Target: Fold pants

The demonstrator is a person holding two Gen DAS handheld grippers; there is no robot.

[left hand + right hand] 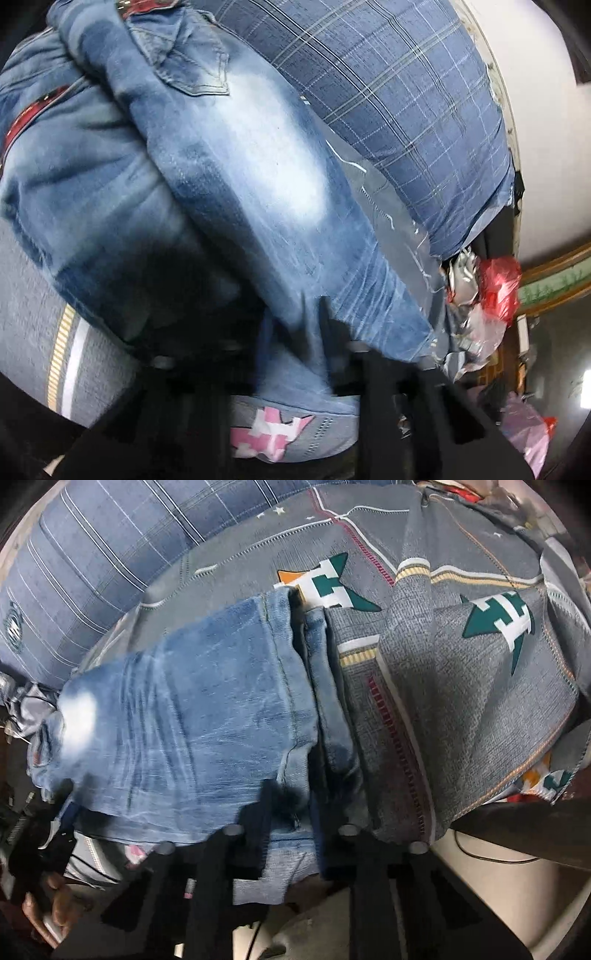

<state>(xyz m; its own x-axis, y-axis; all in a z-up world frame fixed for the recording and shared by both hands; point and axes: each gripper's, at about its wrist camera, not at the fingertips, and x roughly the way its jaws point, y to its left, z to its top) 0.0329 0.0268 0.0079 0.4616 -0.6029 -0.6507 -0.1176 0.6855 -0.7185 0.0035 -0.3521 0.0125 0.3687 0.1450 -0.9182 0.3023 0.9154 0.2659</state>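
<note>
Two tongs pinching one pair of faded blue denim jeans (229, 192) on the grey patterned bedspread (461, 672).

We see the jeans stretched lengthwise between us: left tongs (332, 332) clamped shut on denim near the pocketed seat end, right tongs (291, 819) nearly closed on the hem end, tilted steeply down; the fold runs along that axis, beside the blue plaid pillow (406, 110).

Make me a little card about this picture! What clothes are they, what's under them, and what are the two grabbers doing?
clothes: faded blue jeans, partly folded
under them: grey bedsheet with green and white plane shapes
beside them: blue checked pillow
left gripper: shut on the jeans
right gripper: jaws close together at the jeans' edge
also seen: red plastic bag
</note>
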